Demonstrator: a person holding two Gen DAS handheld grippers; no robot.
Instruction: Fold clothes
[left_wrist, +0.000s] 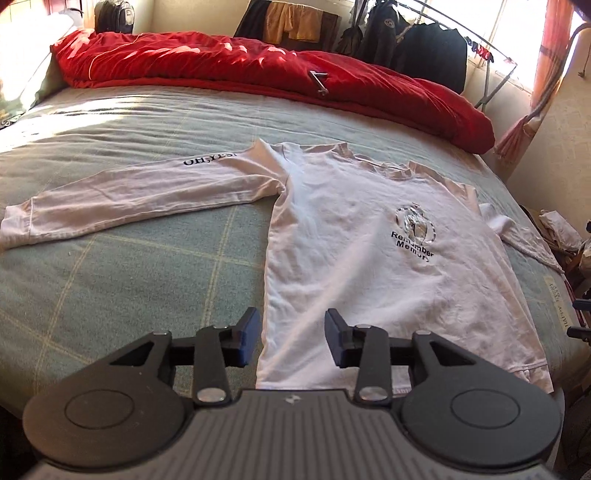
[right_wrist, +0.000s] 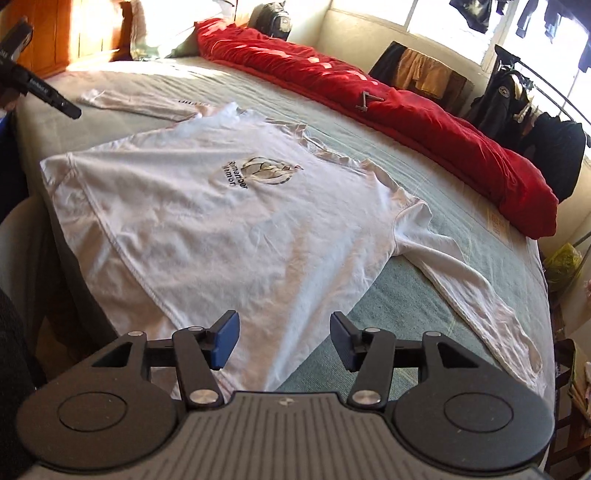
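A white long-sleeved shirt (left_wrist: 369, 236) lies spread flat, print up, on the bed (left_wrist: 129, 280), sleeves out sideways. Both grippers hover empty with jaws apart at its hem: the left gripper (left_wrist: 291, 338) near one bottom corner, the right gripper (right_wrist: 284, 341) near the other.

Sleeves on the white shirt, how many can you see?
2. One sleeve is spread out flat to the left side of the white long-sleeved shirt on the bed. The other sleeve stretches out toward the bed's right edge. None looks hidden.

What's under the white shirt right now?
The white long-sleeve shirt lies flat on the green checked bedspread. Nothing else shows at its edges; whatever lies beneath its body is covered.
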